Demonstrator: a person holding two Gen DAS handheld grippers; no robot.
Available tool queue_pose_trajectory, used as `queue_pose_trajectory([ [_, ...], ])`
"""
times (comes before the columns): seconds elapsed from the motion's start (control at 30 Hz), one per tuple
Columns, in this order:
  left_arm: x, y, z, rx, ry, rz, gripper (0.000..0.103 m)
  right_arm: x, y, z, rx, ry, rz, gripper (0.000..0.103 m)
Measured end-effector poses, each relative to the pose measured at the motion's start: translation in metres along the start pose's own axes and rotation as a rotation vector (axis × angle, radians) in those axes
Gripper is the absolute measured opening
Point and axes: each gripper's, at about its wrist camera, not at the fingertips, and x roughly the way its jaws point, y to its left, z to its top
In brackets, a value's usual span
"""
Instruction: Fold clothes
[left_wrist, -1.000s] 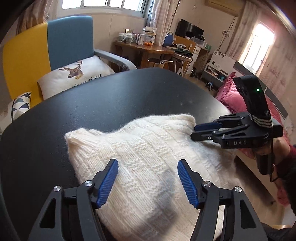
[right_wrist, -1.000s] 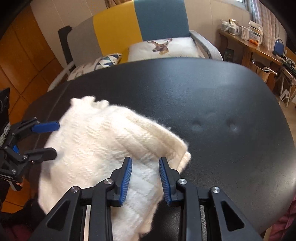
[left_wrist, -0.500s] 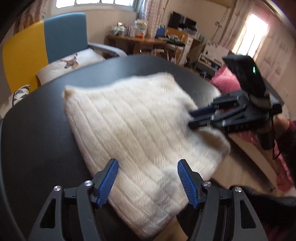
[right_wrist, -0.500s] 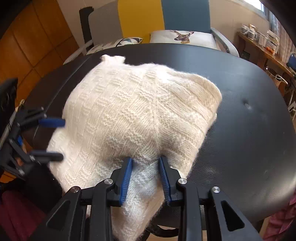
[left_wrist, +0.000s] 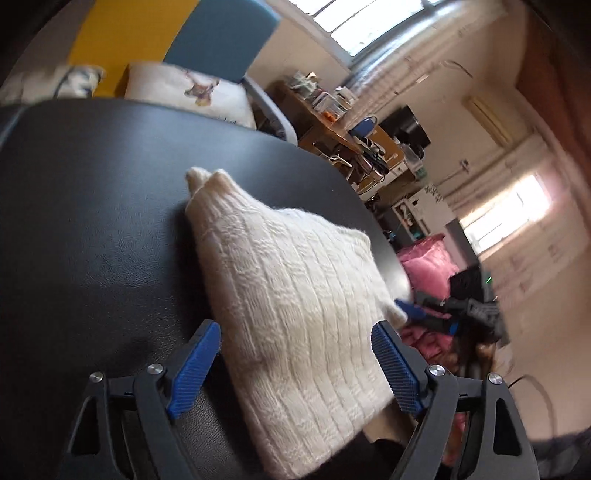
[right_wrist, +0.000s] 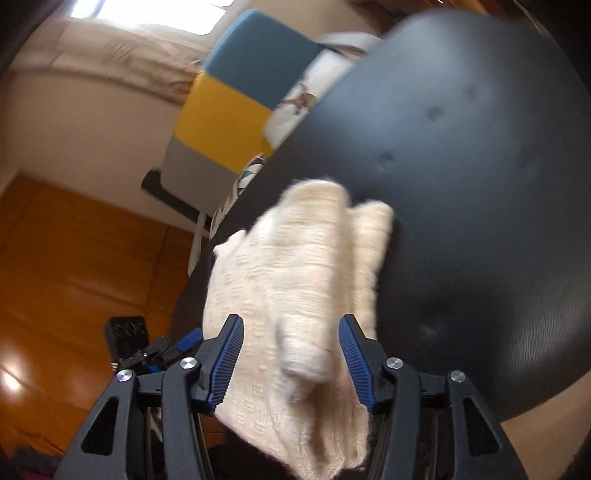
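Note:
A cream knit sweater (left_wrist: 295, 295) lies on the black leather table (left_wrist: 92, 221), its near end hanging over the front edge. My left gripper (left_wrist: 299, 365) straddles that near end. Its jaws are opening and the blue pads stand clear of the knit on both sides. In the right wrist view the sweater (right_wrist: 295, 258) runs away from me across the table (right_wrist: 480, 184), blurred. My right gripper (right_wrist: 291, 358) has a bunched fold between its opening jaws, and the pads do not press it. The right gripper (left_wrist: 410, 312) shows at the sweater's right corner, the left gripper (right_wrist: 177, 347) low on the left.
A yellow and blue chair (left_wrist: 221, 40) with a deer cushion (left_wrist: 184, 88) stands behind the table. A cluttered wooden desk (left_wrist: 332, 122) and pink bedding (left_wrist: 428, 266) are to the right. Orange wooden panelling (right_wrist: 74, 258) lies left of the table.
Both views have rolled and both grippers have shifted along the sweater's near edge. The right jaws, narrow on the knit before, now stand wide. The left jaws have widened too.

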Motion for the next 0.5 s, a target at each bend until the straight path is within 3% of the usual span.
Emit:
queue_pose_trajectory([
  [0.2, 0.031, 0.022, 0.019, -0.093, 0.072, -0.003, 0.085, 0.022, -0.017, 0.006, 0.074, 0.063, -0.023, 0.057],
  [0.5, 0.061, 0.022, 0.028, -0.095, 0.130, -0.001, 0.087, 0.055, -0.020, 0.015, 0.094, 0.119, -0.019, 0.063],
])
